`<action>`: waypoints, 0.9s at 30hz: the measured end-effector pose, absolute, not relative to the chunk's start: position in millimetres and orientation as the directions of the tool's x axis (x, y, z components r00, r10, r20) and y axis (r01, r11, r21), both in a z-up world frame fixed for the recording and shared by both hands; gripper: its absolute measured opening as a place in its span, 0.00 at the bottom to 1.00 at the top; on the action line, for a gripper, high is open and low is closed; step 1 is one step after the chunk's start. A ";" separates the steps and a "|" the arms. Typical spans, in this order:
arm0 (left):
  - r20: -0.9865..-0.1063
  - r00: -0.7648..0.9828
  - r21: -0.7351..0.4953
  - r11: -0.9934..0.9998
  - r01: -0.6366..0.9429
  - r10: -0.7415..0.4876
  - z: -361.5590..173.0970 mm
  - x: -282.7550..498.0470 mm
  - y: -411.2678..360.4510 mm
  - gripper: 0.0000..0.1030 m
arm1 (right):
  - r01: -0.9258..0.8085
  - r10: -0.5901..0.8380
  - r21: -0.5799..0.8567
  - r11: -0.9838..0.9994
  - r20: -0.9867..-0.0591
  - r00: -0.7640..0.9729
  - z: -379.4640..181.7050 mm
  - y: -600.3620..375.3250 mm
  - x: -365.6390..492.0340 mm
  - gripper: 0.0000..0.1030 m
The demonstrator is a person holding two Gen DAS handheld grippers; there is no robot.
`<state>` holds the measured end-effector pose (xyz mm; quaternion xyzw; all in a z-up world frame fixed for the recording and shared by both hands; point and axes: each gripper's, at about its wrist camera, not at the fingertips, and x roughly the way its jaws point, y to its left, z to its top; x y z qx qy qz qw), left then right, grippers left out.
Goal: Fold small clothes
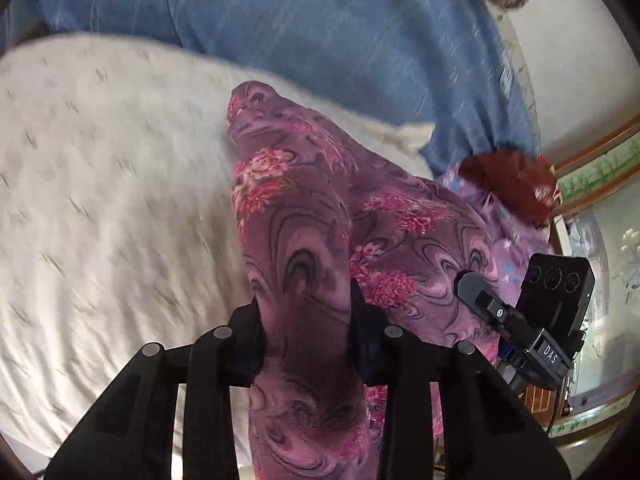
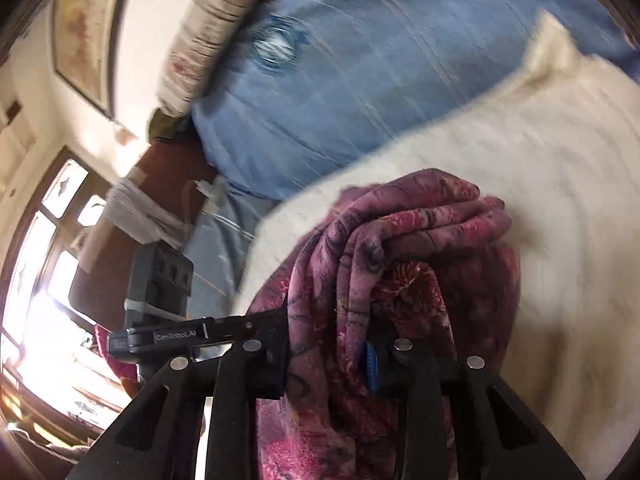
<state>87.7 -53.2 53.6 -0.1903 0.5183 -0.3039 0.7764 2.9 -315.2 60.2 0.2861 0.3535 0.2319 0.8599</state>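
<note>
Left tongs (image 1: pixel 308 344) clamp purple floral cloth (image 1: pixel 304 208). Right tongs (image 2: pixel 328 356) clamp a bunched fold of it too. Cloth hangs above white sheet (image 1: pixel 100 184); blue blanket (image 1: pixel 304 24) beyond the sheet.

"DAS" on the right gripper (image 1: pixel 472 280) body; "GenRobot.AI" on the left gripper (image 2: pixel 276 320) body.

Bright window (image 2: pixel 44 264), framed picture (image 2: pixel 86 28), cream wall (image 2: pixel 136 44)
</note>
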 end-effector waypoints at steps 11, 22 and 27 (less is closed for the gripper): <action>-0.852 0.381 -0.339 0.933 0.119 -0.358 6.1 151.4 16.0 0.63 | 0.018 0.261 0.321 0.947 -0.799 0.542 -1.1 -261.7 101.6 0.44; -0.790 0.611 0.056 0.988 0.143 -0.044 22.0 66.8 6.9 0.81 | 0.050 0.021 0.068 0.996 -0.772 0.636 43.2 -232.2 29.4 1.00; -0.778 0.628 0.101 0.980 0.170 -0.029 16.2 30.4 6.1 0.81 | 0.048 -0.059 -0.038 0.998 -0.782 0.620 40.6 -215.9 -4.8 1.00</action>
